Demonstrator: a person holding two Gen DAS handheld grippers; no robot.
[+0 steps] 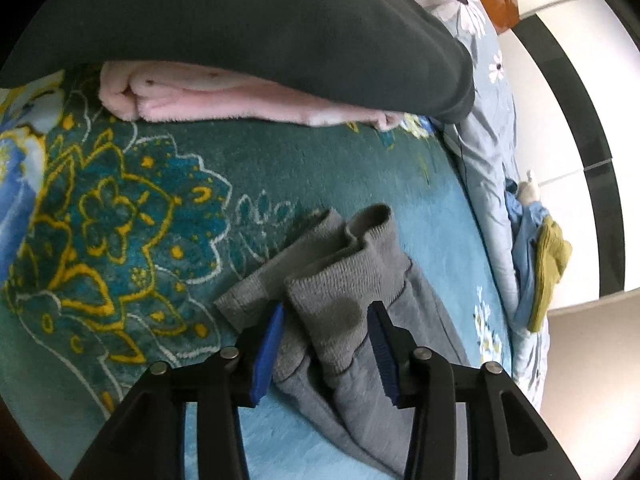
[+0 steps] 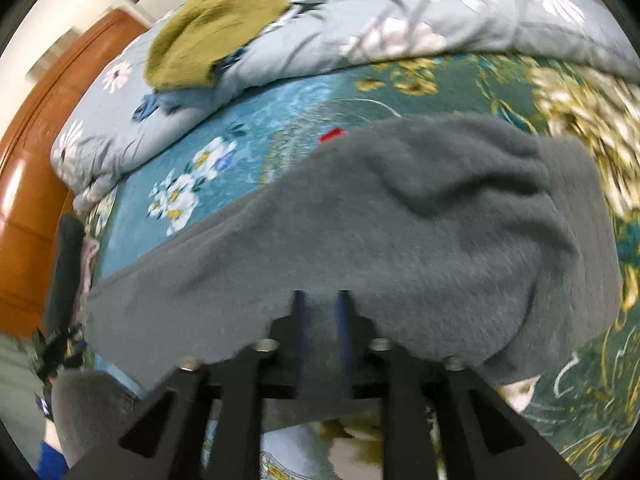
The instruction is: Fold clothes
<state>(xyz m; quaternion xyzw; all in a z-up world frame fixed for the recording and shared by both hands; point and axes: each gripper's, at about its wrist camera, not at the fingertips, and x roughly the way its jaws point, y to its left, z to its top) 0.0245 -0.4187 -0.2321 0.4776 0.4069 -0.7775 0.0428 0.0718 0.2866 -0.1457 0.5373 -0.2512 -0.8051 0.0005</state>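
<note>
A grey garment lies on the teal flowered blanket (image 1: 120,208). Its ribbed cuffs (image 1: 340,276) sit bunched between the blue pads (image 1: 270,344) of my left gripper (image 1: 326,344). Those jaws stand open, with a gap beside the right pad. In the right wrist view the garment's fleecy body (image 2: 400,232) spreads wide across the blanket (image 2: 248,128). My right gripper (image 2: 321,312) points down at its near edge, jaws a little apart. The cloth lies around the fingertips and I see no pinch.
A dark garment (image 1: 260,28) lies on folded pink cloth (image 1: 224,100) at the far side. A blue-grey daisy quilt (image 2: 360,20) is heaped along the blanket's edge, with an olive garment (image 2: 208,28) and blue cloth (image 2: 180,100) on it. An orange-brown wooden board (image 2: 32,184) stands at the left.
</note>
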